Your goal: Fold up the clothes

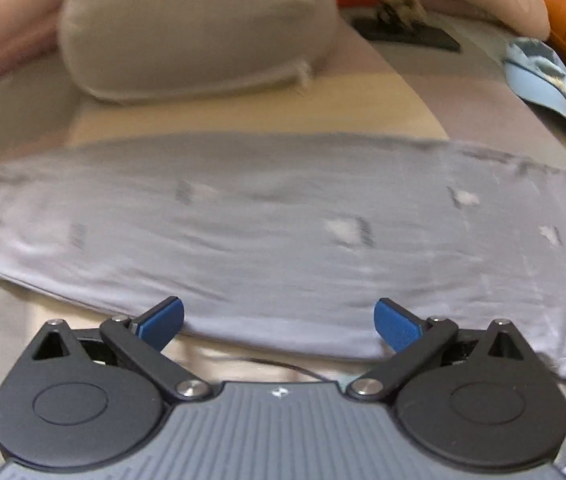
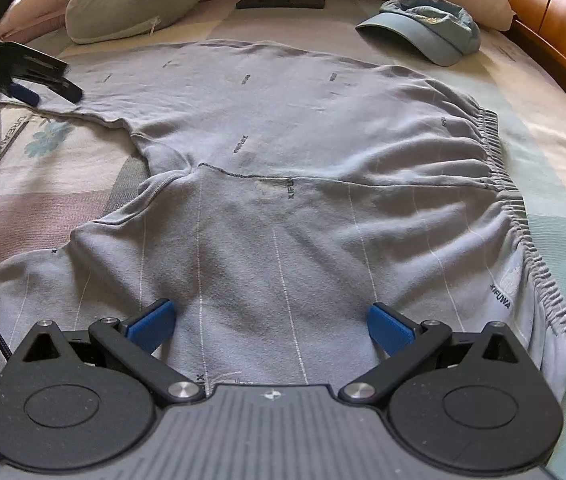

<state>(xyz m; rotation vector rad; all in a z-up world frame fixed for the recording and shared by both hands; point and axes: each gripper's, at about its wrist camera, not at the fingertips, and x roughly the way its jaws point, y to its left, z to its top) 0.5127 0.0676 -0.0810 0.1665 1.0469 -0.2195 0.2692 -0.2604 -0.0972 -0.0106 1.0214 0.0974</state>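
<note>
The right gripper (image 2: 271, 322) sits low over the near leg of the grey shorts (image 2: 291, 200), jaws spread wide with nothing between the blue pads (image 2: 151, 326). The left gripper (image 1: 279, 322) is likewise released, pads apart, hovering at the hem edge of one leg of the shorts (image 1: 267, 232); in the right wrist view it appears at the far left (image 2: 43, 80), tilted down toward that hem. The shorts lie spread flat on the patterned bedsheet (image 2: 43, 184), waistband to the right. Beyond them rest a grey pillow (image 2: 131, 0) and a blue cap (image 2: 427, 28)
</note>
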